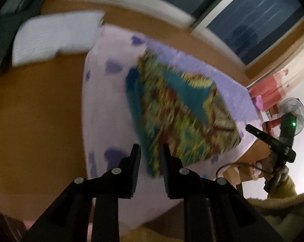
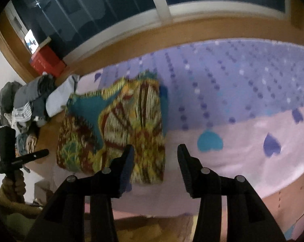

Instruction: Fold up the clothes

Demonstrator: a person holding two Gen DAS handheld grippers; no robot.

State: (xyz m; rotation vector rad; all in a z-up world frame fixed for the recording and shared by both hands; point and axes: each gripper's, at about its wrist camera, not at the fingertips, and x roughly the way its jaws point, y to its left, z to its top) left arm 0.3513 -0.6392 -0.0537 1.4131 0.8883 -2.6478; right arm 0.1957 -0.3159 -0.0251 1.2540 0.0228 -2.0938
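Black jaws of the left gripper [image 1: 151, 149] fill the lower centre of the left wrist view, standing apart with nothing pinched; the near edge of the garment shows through the gap, not touched as far as the blur allows. Right gripper [image 2: 155, 149], lower centre of its own view, is spread wider, also empty, its left finger [image 2: 126, 167] overlapping the garment's lower right corner in the picture.

Largest item: pale pink bedsheet [image 2: 242, 161] with purple and teal hearts, covering the centre and right of the right wrist view. Its upper part is a lilac band with rows of dark dots [image 2: 222, 76].

Next: folded garment [image 2: 115, 129], lying flat on the sheet, left of centre in the right wrist view and centre in the left wrist view [image 1: 184, 113]. Roughly rectangular. Busy print in yellow, green and dark red, with a plain teal panel. Edges look fairly square; detail is lost to motion blur.

White pillow [image 1: 55, 38], upper left of the left wrist view, lies apart from the garment.

Pile of grey and striped clothes [image 2: 29, 104], at the left edge of the right wrist view.

Red box [image 2: 48, 62], upper left, by the window frame.
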